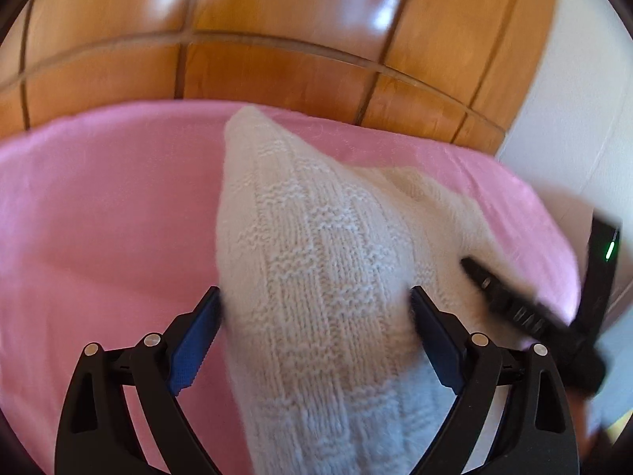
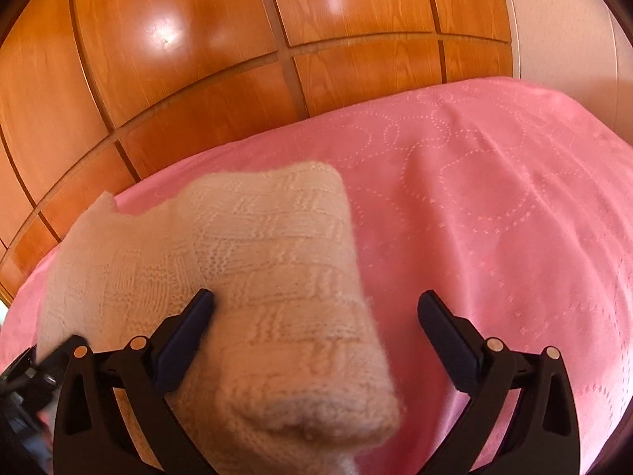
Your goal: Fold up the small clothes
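We saw a cream knitted garment [image 1: 316, 277] over a pink bedspread [image 1: 99, 217], with a glossy wooden panelled wall [image 1: 277, 39] behind it. In the left wrist view the knit rose between the two fingers of the left claw [image 1: 316, 308]. The jaws stood wide apart, and the blue pads [image 1: 194, 348] seemed to touch the fabric on both sides, but we could not tell whether they really held it. The far end of the garment pointed away toward the wooden wall. At the right edge of this view a blurred black finger of the right claw [image 1: 502, 301] lay against the knit.

In the right wrist view the same garment [image 2: 269, 269] hung close before the camera, with its thick end near the lens. The right claw [image 2: 316, 312] was wide open; its left finger [image 2: 186, 332] lay against the knit, while its right finger [image 2: 447, 336] stood free over the bedspread [image 2: 494, 217], which showed a dotted circle pattern. A dark blurred part of the left claw [image 2: 27, 380] appeared at the lower left corner.
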Demonstrator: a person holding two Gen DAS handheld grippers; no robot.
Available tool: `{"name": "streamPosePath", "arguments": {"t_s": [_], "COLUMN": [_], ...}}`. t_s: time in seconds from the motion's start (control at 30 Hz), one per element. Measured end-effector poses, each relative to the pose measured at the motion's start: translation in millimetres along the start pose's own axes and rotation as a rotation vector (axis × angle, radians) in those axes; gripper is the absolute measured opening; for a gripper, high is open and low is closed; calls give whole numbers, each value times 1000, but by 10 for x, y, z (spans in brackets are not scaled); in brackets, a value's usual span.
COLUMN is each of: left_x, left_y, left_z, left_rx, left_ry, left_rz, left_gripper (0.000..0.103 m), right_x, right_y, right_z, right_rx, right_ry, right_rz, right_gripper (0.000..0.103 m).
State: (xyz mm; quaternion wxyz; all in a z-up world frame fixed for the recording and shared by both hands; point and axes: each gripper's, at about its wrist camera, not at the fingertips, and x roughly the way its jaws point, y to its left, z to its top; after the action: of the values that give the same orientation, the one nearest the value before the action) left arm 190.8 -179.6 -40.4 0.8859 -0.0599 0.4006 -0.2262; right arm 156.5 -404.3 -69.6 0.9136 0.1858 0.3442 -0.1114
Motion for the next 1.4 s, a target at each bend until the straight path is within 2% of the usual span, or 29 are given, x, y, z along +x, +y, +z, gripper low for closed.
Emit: {"name": "streamPosePath", "arguments": {"t_s": [0.07, 0.17, 0.23, 0.3, 0.4, 0.53, 0.6, 0.87, 1.07, 1.17, 1.4], "left_x": [-62, -27, 106, 257, 289, 211, 181, -69, -32, 133, 132], "left_y": [-46, -167, -171, -59, 114, 15, 11, 76, -86, -117, 50], "left_z": [80, 188, 207, 168, 111, 42, 24, -54, -7, -41, -64], "left_rx": [-5, 95, 149, 131, 55, 121, 122, -39, 110, 208, 90], "left_ry": [-19, -44, -19, 19, 17, -30, -35, -39, -62, -43, -8], "left_rz": [27, 126, 162, 133, 64, 106, 106, 15, 141, 172, 93], "left_gripper": [91, 91, 94, 96, 96, 96, 96, 96, 96, 97, 97], "right_x": [14, -36, -28, -27, -14, 5, 2, -5, -6, 8, 16], "right_y": [6, 10, 6, 2, 28, 61, 62, 66, 61, 63, 42], "right_z": [50, 39, 45, 43, 55, 52, 50, 42, 41, 40, 50], "right_rx": [14, 17, 17, 15, 7, 3, 2, 6, 9, 10, 16], "right_ry": [0, 0, 1, 3, 2, -1, -1, -5, -5, -4, 1], "right_rz": [8, 12, 11, 6, -2, -9, -9, -14, -11, -11, -4], "right_gripper": [101, 101, 101, 101, 101, 101, 101, 101, 101, 101, 101]}}
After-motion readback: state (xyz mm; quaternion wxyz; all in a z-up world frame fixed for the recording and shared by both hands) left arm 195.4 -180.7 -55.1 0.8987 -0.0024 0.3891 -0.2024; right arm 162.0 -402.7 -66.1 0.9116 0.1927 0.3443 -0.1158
